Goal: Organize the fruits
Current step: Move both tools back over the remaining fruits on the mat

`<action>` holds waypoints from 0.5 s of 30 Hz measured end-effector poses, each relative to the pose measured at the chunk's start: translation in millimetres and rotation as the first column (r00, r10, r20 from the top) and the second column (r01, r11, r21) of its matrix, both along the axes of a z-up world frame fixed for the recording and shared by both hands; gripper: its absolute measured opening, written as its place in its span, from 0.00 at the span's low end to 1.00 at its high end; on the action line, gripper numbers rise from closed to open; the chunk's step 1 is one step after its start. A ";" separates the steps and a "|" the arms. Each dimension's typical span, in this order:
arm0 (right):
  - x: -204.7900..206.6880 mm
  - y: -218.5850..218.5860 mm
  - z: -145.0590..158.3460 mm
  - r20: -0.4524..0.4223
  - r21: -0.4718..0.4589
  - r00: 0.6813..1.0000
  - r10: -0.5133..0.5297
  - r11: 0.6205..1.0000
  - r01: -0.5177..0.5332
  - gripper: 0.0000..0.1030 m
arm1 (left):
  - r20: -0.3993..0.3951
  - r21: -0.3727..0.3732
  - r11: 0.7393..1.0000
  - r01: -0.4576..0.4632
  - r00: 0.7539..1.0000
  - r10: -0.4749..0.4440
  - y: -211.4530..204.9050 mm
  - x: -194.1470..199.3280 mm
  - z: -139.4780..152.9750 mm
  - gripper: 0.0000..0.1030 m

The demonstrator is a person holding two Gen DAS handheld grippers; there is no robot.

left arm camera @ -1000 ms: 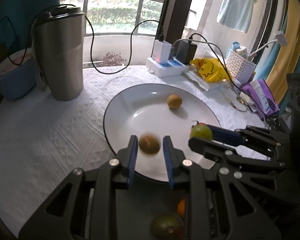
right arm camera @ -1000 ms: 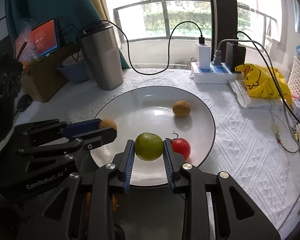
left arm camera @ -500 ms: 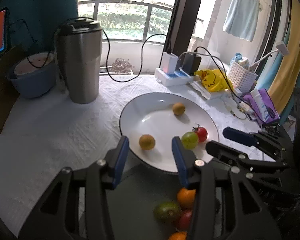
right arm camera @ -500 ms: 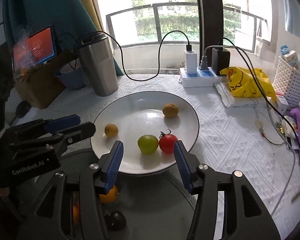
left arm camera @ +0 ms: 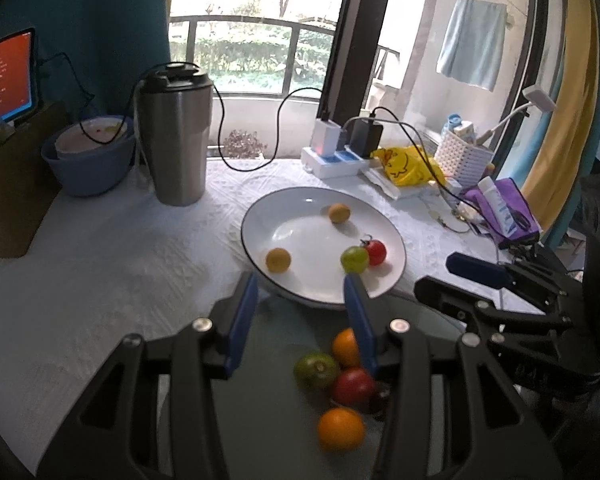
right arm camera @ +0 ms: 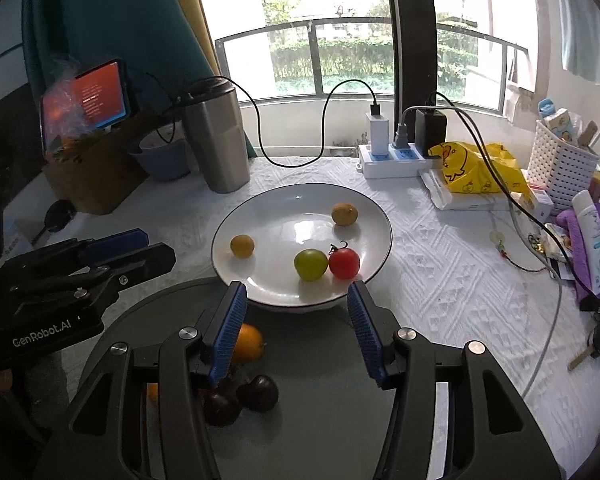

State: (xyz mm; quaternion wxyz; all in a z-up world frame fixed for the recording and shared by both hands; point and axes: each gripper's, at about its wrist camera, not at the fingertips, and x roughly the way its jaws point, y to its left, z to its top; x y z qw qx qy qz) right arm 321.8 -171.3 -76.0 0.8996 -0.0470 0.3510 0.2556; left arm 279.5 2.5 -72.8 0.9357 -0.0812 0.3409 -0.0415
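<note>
Both tongs are open and hold nothing. From my seat I see the left gripper [left arm camera: 300,304] with its blue pads spread wide above the dark tray [left arm camera: 268,420], and the right gripper [right arm camera: 296,320] the same, its pads just before the near rim of the white plate [right arm camera: 260,300].

On the dark tray, close to me, lie an orange [left arm camera: 340,429], a second orange [left arm camera: 345,347], a green fruit [left arm camera: 316,370], a red fruit [left arm camera: 354,386] and two dark plums [right arm camera: 258,393].

On the white plate rest four fruits: a yellow one [right arm camera: 242,246] at the left, a green one [right arm camera: 310,265] touching a red tomato [right arm camera: 344,263], and a brownish one [right arm camera: 344,214] at the far side.

Behind the plate stand a steel tumbler [right arm camera: 216,140], a blue bowl [left arm camera: 88,160], a power strip [right arm camera: 392,160] and a yellow bag [right arm camera: 476,168].
</note>
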 end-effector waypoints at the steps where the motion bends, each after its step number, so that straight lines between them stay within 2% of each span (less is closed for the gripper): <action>1: -1.8 -0.7 0.7 0.002 0.001 1.000 0.000 1.000 0.000 0.54 | 0.002 0.001 1.000 0.001 1.000 -0.001 -0.6 -3.1 0.6 0.45; 15: -35.1 -12.5 -0.7 0.004 0.003 1.000 -0.009 1.000 0.009 0.54 | -0.008 0.005 1.000 0.018 1.000 -0.018 -12.7 -43.2 -6.5 0.45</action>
